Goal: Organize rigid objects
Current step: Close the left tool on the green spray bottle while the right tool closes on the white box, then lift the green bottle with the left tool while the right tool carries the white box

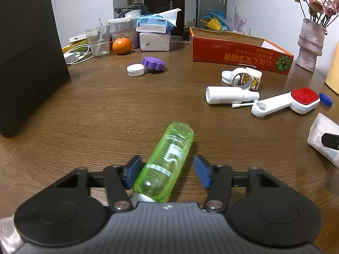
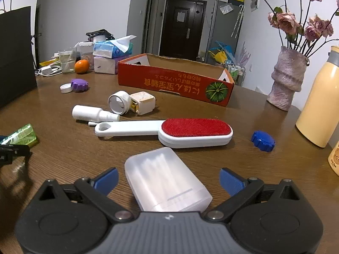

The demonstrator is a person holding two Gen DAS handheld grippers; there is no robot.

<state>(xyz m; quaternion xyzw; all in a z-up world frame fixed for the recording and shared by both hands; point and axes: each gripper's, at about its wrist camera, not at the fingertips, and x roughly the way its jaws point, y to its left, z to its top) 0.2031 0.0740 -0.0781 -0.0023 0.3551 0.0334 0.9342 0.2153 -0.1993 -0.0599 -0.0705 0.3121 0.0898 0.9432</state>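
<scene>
Green and see-through, the bottle (image 1: 167,160) is lying on the brown table (image 1: 95,114) between the left gripper's (image 1: 168,172) fingers (image 1: 133,170), which are standing partly open; the left one is touching it and the right one is sitting clear. Across from it, the right gripper's (image 2: 168,182) fingers (image 2: 229,181) are gaping wide around a frosted plastic box (image 2: 165,180) without pressing it, near the red lint brush (image 2: 169,130) and the red cardboard box (image 2: 175,80).
</scene>
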